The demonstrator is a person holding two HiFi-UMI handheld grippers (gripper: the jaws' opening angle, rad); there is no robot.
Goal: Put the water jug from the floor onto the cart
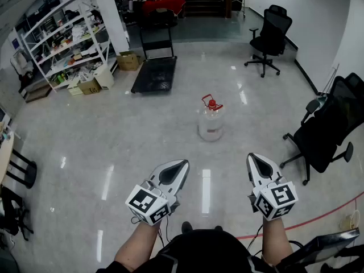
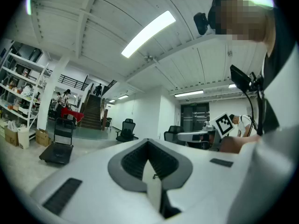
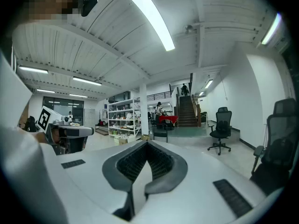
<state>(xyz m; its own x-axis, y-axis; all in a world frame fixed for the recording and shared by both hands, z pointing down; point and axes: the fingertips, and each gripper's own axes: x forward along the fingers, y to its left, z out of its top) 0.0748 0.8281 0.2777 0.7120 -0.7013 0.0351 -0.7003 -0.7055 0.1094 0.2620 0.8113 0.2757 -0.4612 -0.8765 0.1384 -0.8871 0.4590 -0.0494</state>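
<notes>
We've got the clear, rounded plastic water jug (image 1: 211, 124) with its red cap and handle standing on the glossy grey floor (image 1: 114, 141), well apart from the flat black cart (image 1: 154, 73). Our left gripper (image 1: 182, 165) and right gripper (image 1: 252, 158) are both pinched closed, ribbed pads together, gripping nothing.

- a water jug (image 1: 211, 121) with a red cap is seen upright on the glossy floor (image 1: 102, 135).
- a black cart (image 1: 154, 73) is parked beyond it, well apart.
- the left gripper (image 1: 181, 165) and right gripper (image 1: 254, 159) are held near the viewer, short of the jug.
- an office chair (image 1: 327, 127) is seen at right.
</notes>
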